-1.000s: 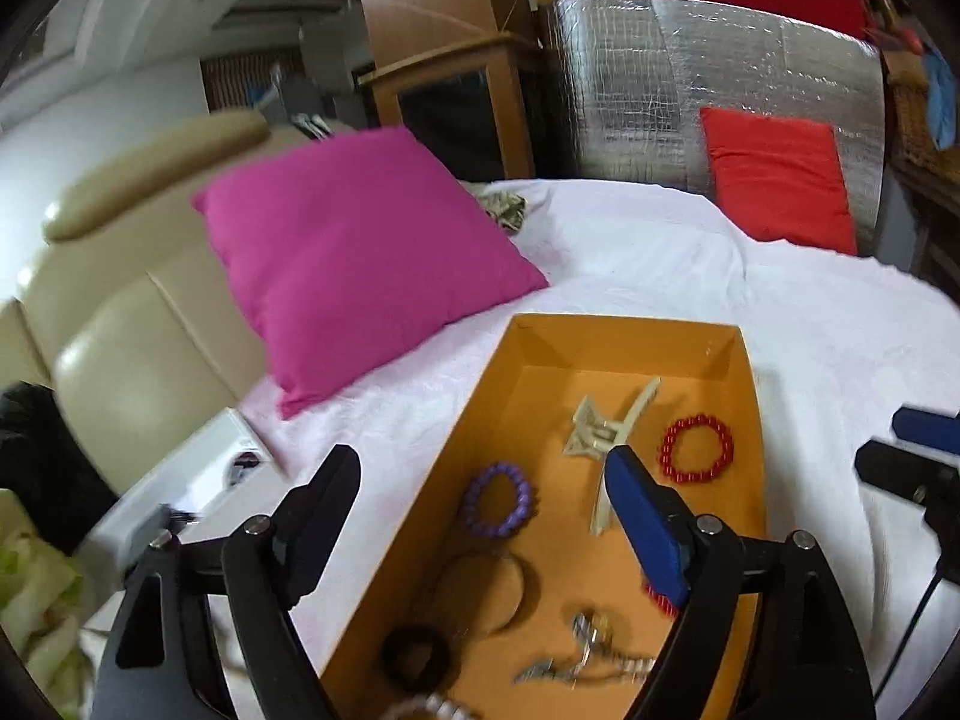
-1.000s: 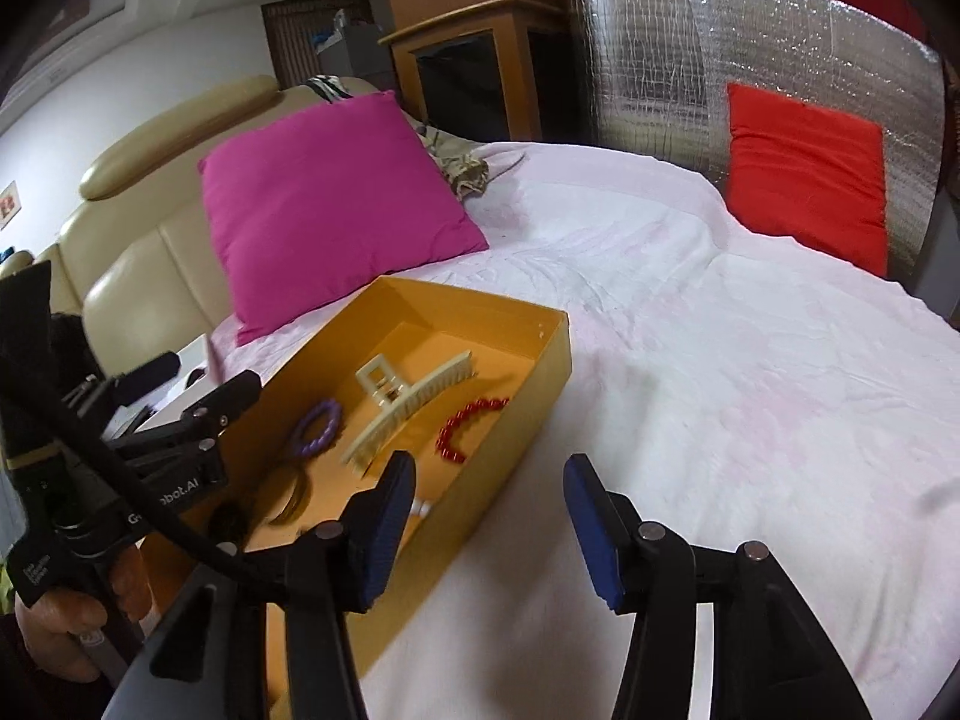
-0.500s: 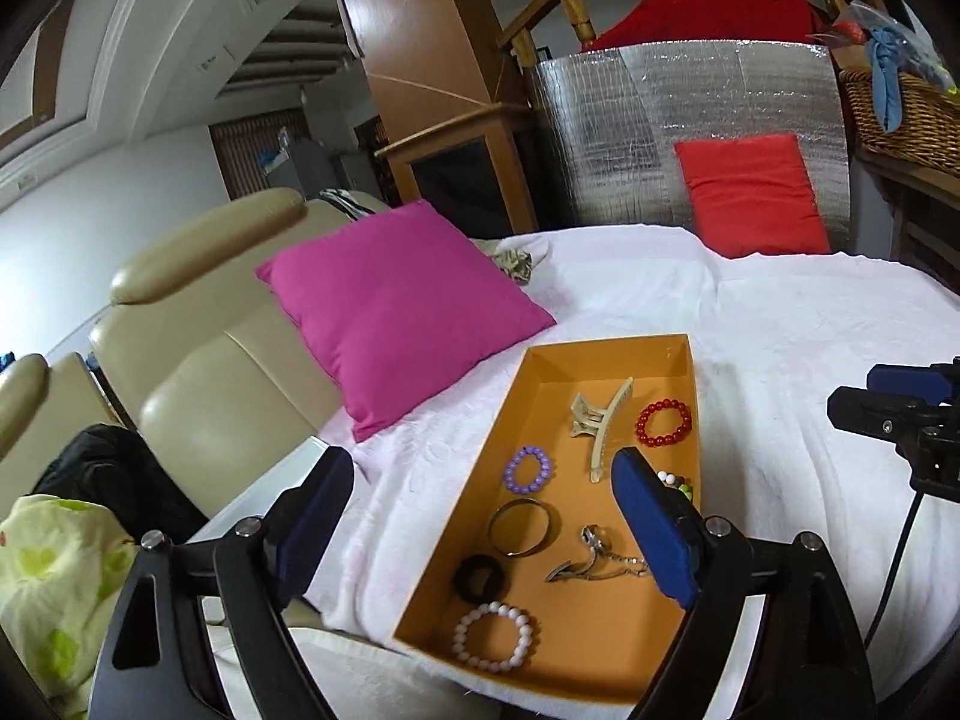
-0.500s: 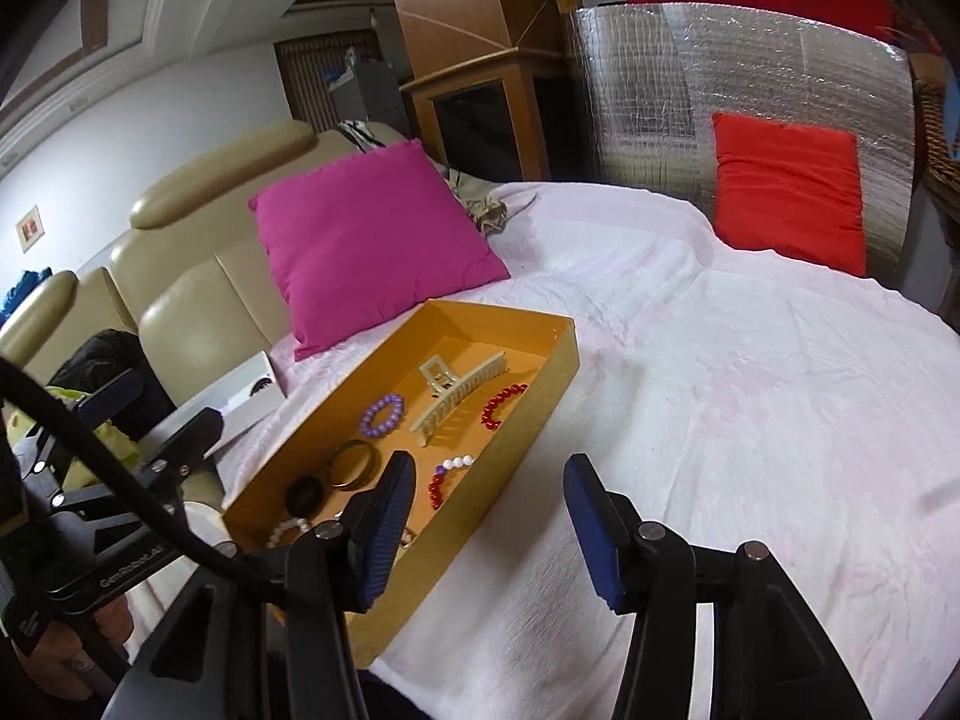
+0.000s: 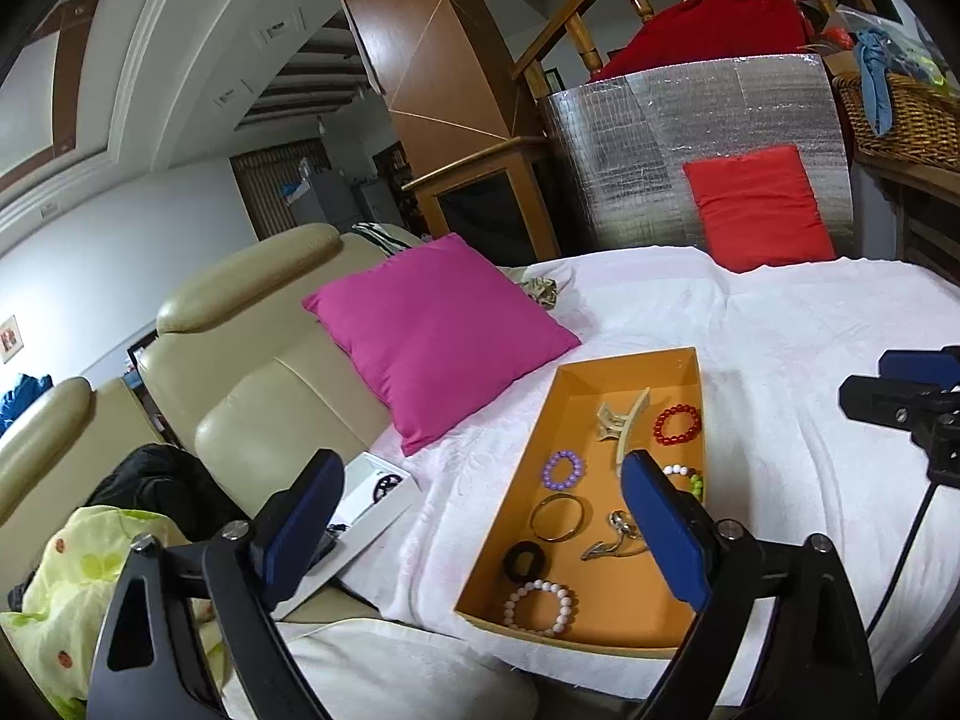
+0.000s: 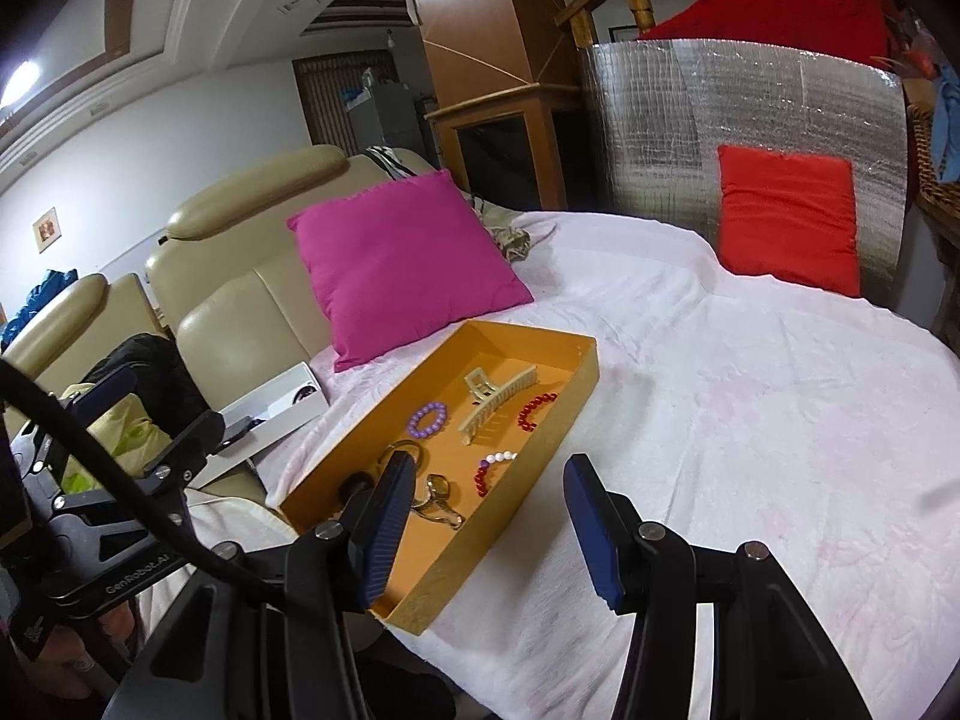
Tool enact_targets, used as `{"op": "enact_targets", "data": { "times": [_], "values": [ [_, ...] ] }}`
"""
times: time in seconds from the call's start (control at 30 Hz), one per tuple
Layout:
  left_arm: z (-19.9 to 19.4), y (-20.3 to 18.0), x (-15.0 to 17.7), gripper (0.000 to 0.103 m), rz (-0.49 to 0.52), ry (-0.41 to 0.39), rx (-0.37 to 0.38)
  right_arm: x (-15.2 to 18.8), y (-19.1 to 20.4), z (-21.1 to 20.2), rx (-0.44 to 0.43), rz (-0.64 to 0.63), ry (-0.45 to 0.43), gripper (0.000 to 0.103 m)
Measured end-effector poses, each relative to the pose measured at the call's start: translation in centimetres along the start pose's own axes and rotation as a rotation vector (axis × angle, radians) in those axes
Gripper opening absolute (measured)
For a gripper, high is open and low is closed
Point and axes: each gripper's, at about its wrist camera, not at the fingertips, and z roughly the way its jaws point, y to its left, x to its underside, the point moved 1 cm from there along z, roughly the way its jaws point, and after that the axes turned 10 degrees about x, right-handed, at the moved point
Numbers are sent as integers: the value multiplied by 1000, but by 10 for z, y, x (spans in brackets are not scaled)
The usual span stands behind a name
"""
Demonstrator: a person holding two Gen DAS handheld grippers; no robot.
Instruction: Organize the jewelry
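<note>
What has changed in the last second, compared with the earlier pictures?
Both the left gripper and the right gripper have pulled back and up from the orange tray, so more of it shows. Neither took hold of anything. Both stay open and empty; the jewelry lies as before.

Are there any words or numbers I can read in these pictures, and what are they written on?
"GenRobot.AI": white letters on the black body of the left gripper, in the right wrist view.
Small white print lower on that body: too small to read.
White box beside the orange tray: dark picture on top, no readable words.
Framed picture on the wall: too small to read.
</note>
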Motion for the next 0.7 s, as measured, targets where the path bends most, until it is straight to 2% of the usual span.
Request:
{"op": "enact_targets", "data": {
  "times": [0.07,0.2,0.33,0.43,0.57,0.7],
  "values": [
    [5,3,4,99,-3,11,-10,2,0,-2,3,0,-1,57],
    [34,20,18,99,-72,105,25,7,-10,8,35,-2,26,58],
    [63,34,37,99,-168,210,75,20,-32,33,56,20,96,58],
    [78,34,51,99,-204,263,111,29,-46,51,53,48,144,58],
    [100,34,58,99,-222,317,93,40,-49,73,7,80,202,58],
    [109,30,48,99,-202,324,89,45,-38,87,-11,50,227,58]
  ]
}}
